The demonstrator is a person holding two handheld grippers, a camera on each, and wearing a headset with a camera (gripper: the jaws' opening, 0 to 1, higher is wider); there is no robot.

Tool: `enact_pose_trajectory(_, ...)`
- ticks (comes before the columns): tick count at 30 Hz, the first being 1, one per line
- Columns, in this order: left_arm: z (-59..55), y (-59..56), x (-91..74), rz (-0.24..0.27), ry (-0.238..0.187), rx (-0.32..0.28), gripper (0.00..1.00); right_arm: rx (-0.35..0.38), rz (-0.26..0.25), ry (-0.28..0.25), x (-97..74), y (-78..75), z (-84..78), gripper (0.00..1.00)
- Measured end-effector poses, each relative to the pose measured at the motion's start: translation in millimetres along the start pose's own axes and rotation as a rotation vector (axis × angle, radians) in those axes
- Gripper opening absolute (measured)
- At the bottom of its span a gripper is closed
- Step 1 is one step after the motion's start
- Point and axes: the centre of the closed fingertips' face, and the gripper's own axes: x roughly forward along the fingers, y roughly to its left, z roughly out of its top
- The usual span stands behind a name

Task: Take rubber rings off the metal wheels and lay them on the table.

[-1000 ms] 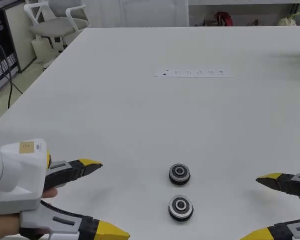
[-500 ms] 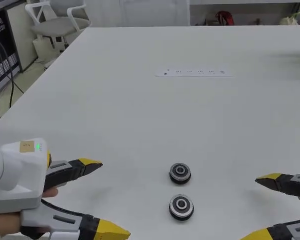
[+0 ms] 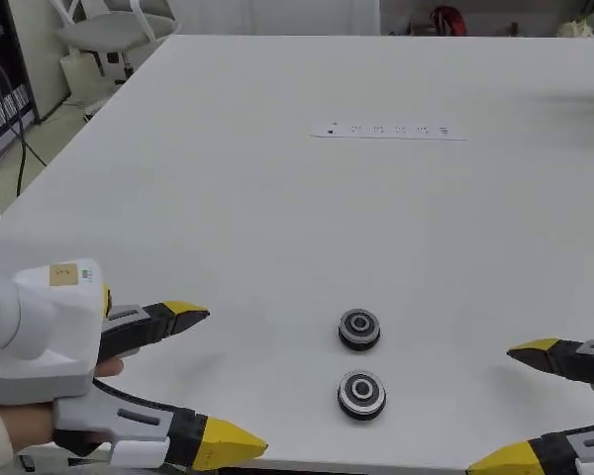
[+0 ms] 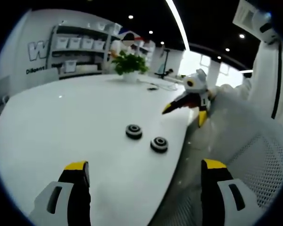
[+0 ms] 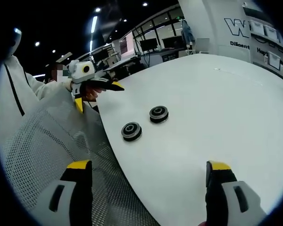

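Two metal wheels with black rubber rings lie flat near the table's front edge: the far wheel (image 3: 358,330) (image 4: 134,131) (image 5: 159,114) and the near wheel (image 3: 361,393) (image 4: 159,144) (image 5: 131,131). My left gripper (image 3: 213,381) (image 4: 144,167) stands open to the left of them, its yellow-tipped jaws wide apart and holding nothing. At the right, my right gripper (image 3: 525,406) (image 5: 148,169) is open too, with nothing between its jaws. Both grippers are well apart from the wheels. Each gripper view catches the other gripper across the table.
The white table (image 3: 307,228) stretches far back. A flush strip of sockets (image 3: 389,131) lies in its middle. An office chair (image 3: 109,35) stands beyond the far left corner. A potted plant (image 4: 129,64) sits at the far right end.
The head view has tilted a little, so the picture shifted. The wheels lie where they were, and both grippers have stayed open in about the same places.
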Motion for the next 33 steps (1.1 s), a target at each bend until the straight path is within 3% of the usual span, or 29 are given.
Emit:
enact_pose_trajectory(2, -1.9, -2.9, 2.5, -0.017, 0.028, 0.027, 1.00, 0.022, -0.009, -0.018, -2.0, -3.1, 1.3, 0.97)
enact_pose_trajectory(7, 1.6, -5.9, 4.6, -0.035, 0.006, 0.021, 1.00, 0.045, -0.049, -0.024, -7.2, -12.2, 0.7, 0.97)
enact_pose_trajectory(18, -0.3, -14.7, 7.4, -0.074, 0.014, 0.047, 1.00, 0.050, -0.068, -0.034, -11.7, -12.7, 1.7, 0.96)
enact_pose_trajectory(22, -2.1, -10.7, 6.0, -0.045, 0.022, 0.046, 1.00, 0.032, -0.033, -0.009, -10.7, -8.9, -3.8, 0.96)
enact_pose_trajectory(25, 4.3, -8.1, 4.9, -0.030, -0.017, 0.035, 1.00, 0.006, -0.035, -0.004, -11.9, -10.5, -5.1, 0.96)
enact_pose_trajectory(33, 4.3, -4.3, 3.5, -0.008, 0.000, 0.052, 1.00, 0.008, -0.015, -0.019, -13.4, -14.0, -12.0, 0.96)
